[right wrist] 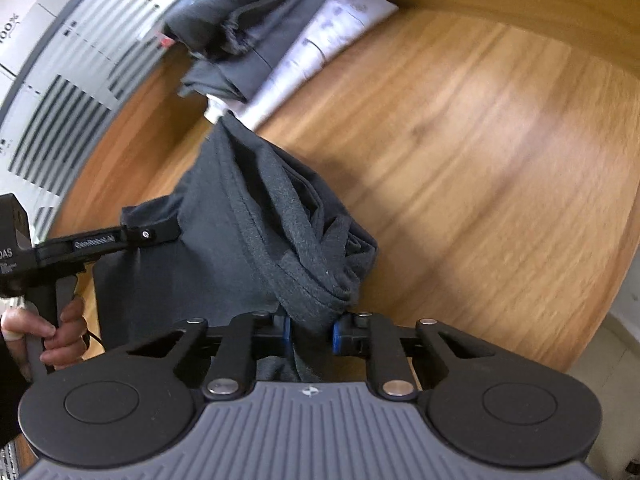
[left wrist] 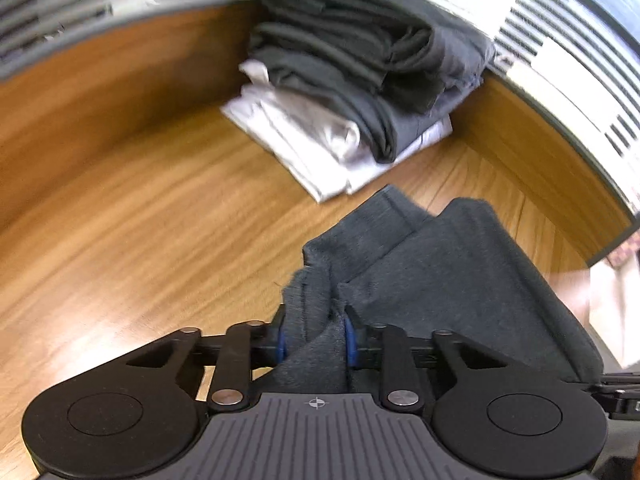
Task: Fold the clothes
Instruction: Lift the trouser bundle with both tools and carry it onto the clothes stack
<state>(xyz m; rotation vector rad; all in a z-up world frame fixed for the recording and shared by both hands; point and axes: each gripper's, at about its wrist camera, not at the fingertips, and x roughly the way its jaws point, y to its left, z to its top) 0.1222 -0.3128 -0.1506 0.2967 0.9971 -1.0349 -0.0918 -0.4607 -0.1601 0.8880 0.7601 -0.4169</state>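
Observation:
A dark grey garment point(left wrist: 432, 280) is bunched up over the wooden table, held at two places. My left gripper point(left wrist: 316, 340) is shut on a thick fold of it, the blue pads pressing the cloth from both sides. My right gripper point(right wrist: 311, 336) is shut on another bunched edge of the same garment point(right wrist: 256, 220), where a ribbed hem twists between the pads. In the right wrist view the left gripper point(right wrist: 160, 232) shows from the side at the left, a hand point(right wrist: 60, 332) around its handle, its tip on the cloth.
A pile of folded clothes point(left wrist: 360, 72), dark grey pieces on white ones, sits at the far side of the round wooden table point(left wrist: 120, 200). The same pile point(right wrist: 280, 40) appears at the top of the right wrist view. Striped white panels lie beyond the table's edge.

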